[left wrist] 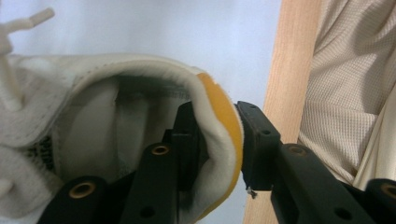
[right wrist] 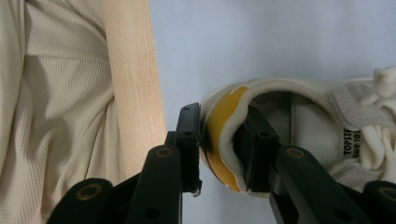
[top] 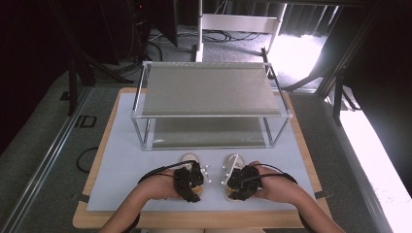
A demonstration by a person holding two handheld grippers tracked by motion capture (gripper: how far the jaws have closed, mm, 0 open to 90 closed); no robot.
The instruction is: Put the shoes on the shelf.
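The right claw (right wrist: 217,149) has the heel of a white shoe (right wrist: 299,126) pinched between its two black jaws: one jaw sits outside the heel, against the yellow patch (right wrist: 219,126) on the back, and the other reaches down inside the collar. The pads press on the padded rim from both sides. Laces (right wrist: 380,112) bunch up at the far right, with black lettering on the lining just below them. The shoe lies on the pale sheet (right wrist: 261,42) that covers the counter. Left of the jaws runs the counter's wooden edge (right wrist: 133,84), and past it hangs cream ribbed cloth (right wrist: 56,112).
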